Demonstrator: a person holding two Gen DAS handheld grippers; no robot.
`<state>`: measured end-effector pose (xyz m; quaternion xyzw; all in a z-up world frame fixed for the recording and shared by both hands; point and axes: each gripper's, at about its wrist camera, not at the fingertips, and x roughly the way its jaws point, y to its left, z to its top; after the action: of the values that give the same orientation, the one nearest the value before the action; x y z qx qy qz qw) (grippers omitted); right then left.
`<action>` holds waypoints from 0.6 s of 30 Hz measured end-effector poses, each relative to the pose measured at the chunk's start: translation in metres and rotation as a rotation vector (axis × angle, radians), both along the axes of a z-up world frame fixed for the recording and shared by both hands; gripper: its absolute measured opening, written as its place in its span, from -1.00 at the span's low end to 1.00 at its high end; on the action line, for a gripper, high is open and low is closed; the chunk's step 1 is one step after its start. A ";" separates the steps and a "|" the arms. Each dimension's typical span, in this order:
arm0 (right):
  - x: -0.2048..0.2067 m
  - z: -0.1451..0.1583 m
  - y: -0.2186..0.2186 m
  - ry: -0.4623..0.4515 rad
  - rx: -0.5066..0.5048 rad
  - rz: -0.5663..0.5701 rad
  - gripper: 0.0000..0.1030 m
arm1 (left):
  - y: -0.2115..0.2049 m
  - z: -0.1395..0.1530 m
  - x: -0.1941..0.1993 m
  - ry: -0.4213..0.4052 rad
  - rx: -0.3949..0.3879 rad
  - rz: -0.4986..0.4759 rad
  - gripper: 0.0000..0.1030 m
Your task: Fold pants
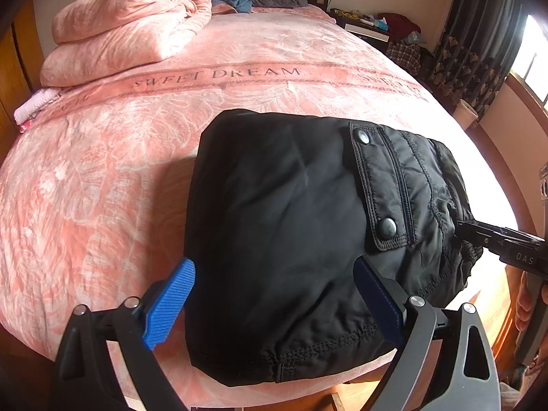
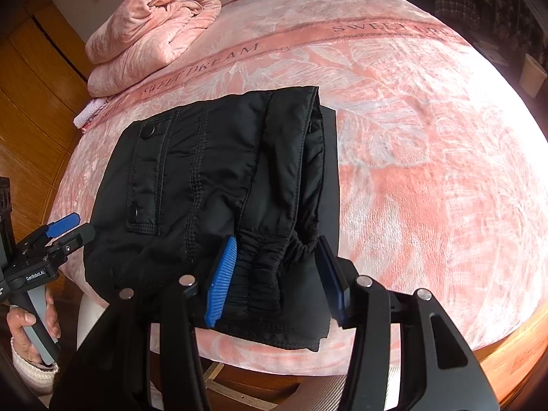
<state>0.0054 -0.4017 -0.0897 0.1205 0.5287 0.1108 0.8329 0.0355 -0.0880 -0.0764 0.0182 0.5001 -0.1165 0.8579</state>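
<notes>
The black pants point(image 1: 291, 226) lie as a compact folded bundle at the near edge of the bed point(image 1: 102, 178), close to the person so both grippers can reach without stretching. By the look of the stacked layers, the folding is at or near its end.

The left gripper point(image 1: 274, 301) hangs over the near left part of the bundle with its fingers spread wide, one blue ribbed pad point(image 1: 169, 303) off the cloth's left edge and the other over the fabric; it grips nothing. The right gripper point(image 2: 277, 277) sits at the gathered elastic waistband point(image 2: 270, 263), its fingers about half parted with the ruched band between them. The pads do not appear to press on it, so I judge this a release, not a hold.

The pants are a smooth, slightly shiny padded shell with heavy double stitching, a flap pocket point(image 1: 380, 185) closed by two metal snaps, and a crinkled elastic band. The bedspread is plush pink fleece with a leaf pattern, soft enough to let the bundle sink a little. A folded quilt point(image 1: 133, 24) of the same stuff rests far back.
</notes>
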 end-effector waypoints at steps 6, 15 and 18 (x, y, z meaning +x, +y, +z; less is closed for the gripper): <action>-0.013 0.000 -0.007 0.032 0.028 -0.009 0.04 | 0.008 -0.004 -0.001 0.010 0.014 0.009 0.87; -0.023 -0.003 -0.012 0.059 0.087 -0.028 0.04 | 0.020 -0.017 -0.006 0.049 0.006 0.042 0.87; -0.019 -0.006 -0.006 0.066 0.101 -0.014 -0.05 | 0.021 -0.020 -0.006 0.059 0.006 0.042 0.87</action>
<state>-0.0134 -0.4080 -0.0961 0.1697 0.5488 0.1273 0.8086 0.0290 -0.0674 -0.0964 0.0069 0.5259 -0.0973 0.8449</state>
